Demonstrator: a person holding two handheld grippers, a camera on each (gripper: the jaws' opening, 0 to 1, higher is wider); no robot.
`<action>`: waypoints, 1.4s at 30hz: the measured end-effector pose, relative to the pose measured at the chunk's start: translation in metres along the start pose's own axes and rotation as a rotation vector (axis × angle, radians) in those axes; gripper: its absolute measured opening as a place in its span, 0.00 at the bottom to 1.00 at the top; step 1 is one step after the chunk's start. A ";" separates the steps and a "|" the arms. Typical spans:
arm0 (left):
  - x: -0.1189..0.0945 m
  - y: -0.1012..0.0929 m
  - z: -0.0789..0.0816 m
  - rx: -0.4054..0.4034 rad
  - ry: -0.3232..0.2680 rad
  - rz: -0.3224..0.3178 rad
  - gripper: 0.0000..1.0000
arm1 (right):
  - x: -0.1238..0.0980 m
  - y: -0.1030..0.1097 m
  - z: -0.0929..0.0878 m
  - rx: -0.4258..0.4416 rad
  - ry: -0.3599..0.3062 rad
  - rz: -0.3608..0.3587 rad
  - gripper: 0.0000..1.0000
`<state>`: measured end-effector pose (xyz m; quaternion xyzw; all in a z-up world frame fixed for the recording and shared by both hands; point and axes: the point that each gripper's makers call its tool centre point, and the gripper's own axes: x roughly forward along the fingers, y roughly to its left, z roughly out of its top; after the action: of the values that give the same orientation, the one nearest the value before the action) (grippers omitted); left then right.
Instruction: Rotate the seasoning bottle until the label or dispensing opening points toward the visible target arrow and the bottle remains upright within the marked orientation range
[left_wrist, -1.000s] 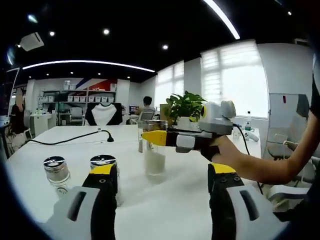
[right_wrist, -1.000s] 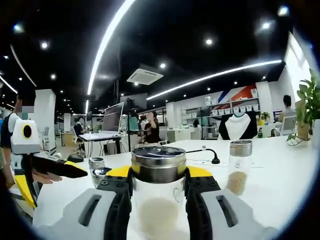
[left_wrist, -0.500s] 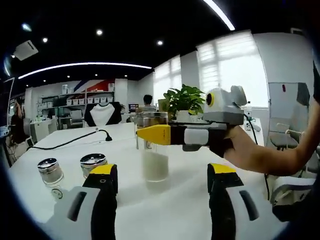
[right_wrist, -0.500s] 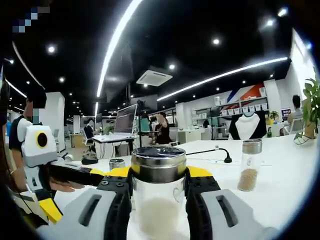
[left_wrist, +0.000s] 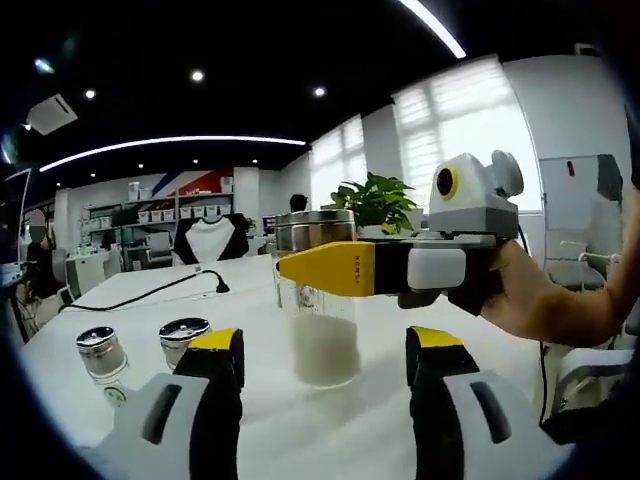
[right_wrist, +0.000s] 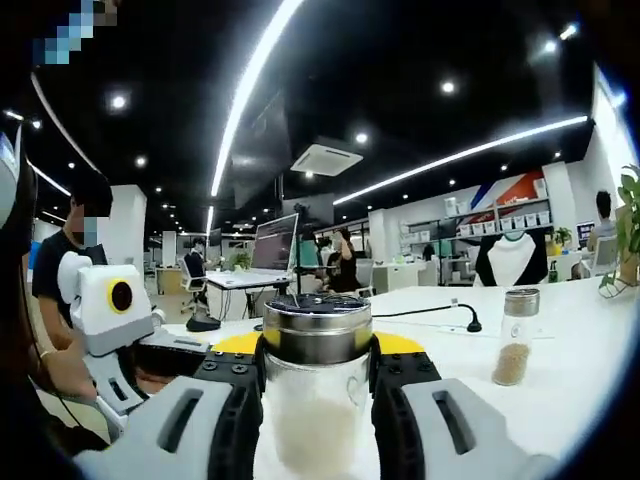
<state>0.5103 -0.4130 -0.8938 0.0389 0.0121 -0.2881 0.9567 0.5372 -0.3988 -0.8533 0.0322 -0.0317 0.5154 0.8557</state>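
In the left gripper view, the left tool (left_wrist: 325, 375) hangs spread over the white counter (left_wrist: 340, 430), with the seasoning bottle (left_wrist: 318, 300) upright just ahead, pinched by the right tool (left_wrist: 300, 268) reaching in from the right. Two small jars (left_wrist: 140, 350) stand to the left. In the right gripper view, the right tool (right_wrist: 316, 372) is pressed onto the seasoning bottle (right_wrist: 315, 400) just below its metal lid, and another jar (right_wrist: 516, 336) stands well apart on the right.

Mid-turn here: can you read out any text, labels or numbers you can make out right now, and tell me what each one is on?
No text is legible.
Seasoning bottle held by the right gripper: no label shows, just clear glass and white contents.
Yellow jaw of the right gripper, in the left gripper view: a small dark marking, too blurred to read.
Boxes on the back shelf: too small to read.
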 end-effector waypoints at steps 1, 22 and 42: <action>0.001 0.000 0.001 0.005 0.000 0.000 0.69 | 0.000 0.000 0.000 0.001 0.000 0.003 0.38; 0.019 -0.002 0.000 0.100 -0.006 -0.006 0.51 | -0.006 0.018 -0.007 0.026 0.021 0.037 0.38; 0.024 -0.021 0.007 0.060 -0.057 -0.178 0.43 | -0.023 0.012 -0.002 0.019 0.028 0.013 0.39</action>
<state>0.5188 -0.4447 -0.8891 0.0580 -0.0202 -0.3731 0.9257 0.5159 -0.4130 -0.8565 0.0330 -0.0149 0.5215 0.8525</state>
